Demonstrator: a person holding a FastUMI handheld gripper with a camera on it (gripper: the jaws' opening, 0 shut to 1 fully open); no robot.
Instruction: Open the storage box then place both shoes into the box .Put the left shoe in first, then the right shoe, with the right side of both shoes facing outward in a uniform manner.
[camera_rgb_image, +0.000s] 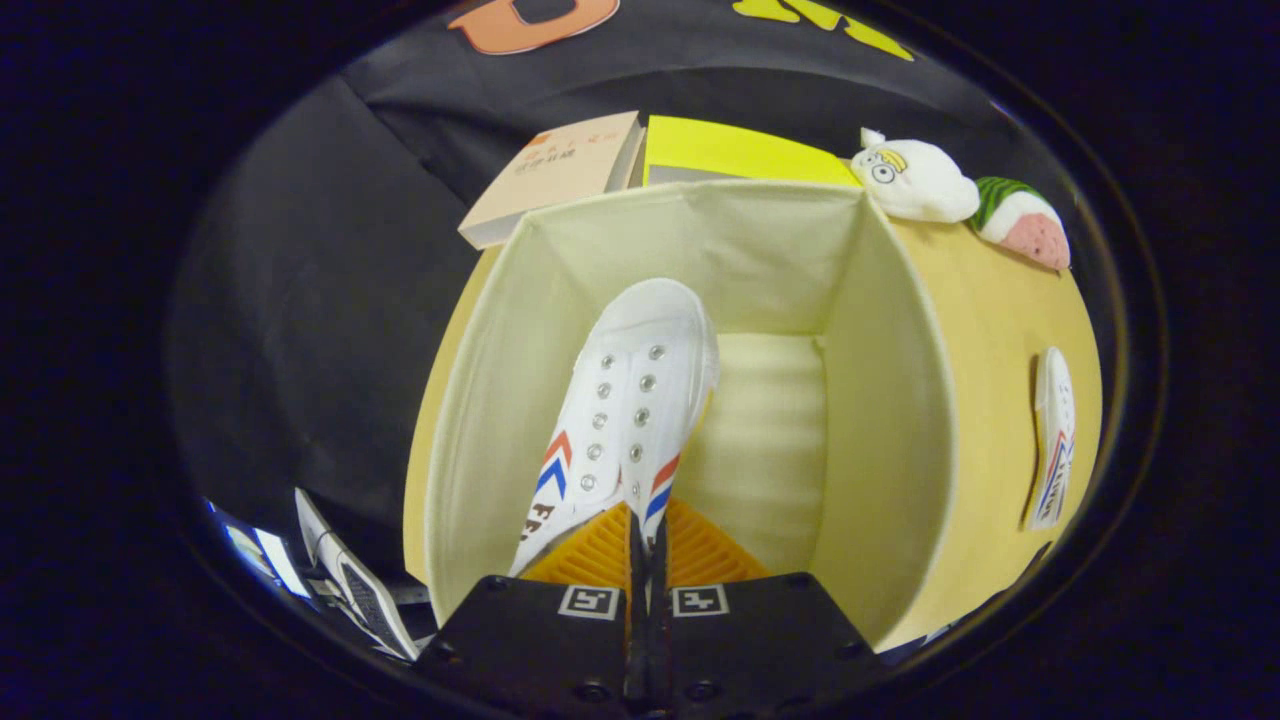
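- The gripper has its two fingers pressed nearly together, pinching the heel edge of a white canvas shoe between them
- That held shoe hangs toe-down inside the open storage box, nearer the box's left wall, its toe close to the pale floor of the box
- Judging by its look, the shoe should be light and soft: thin canvas upper that folds under a pinch, a stiffer rubber sole; the heel rim or the collar by the eyelets seems the surest place to hold, since the smooth toe cap may slip
- The box looks like fabric over thin board, so its walls could flex or shift if the shoe is pushed against them
- Beyond the box's right wall a second shoe lies on the yellow table, well apart from the fingers
- Count: two shoes, one box, two books behind the box, two plush toys at the far right corner
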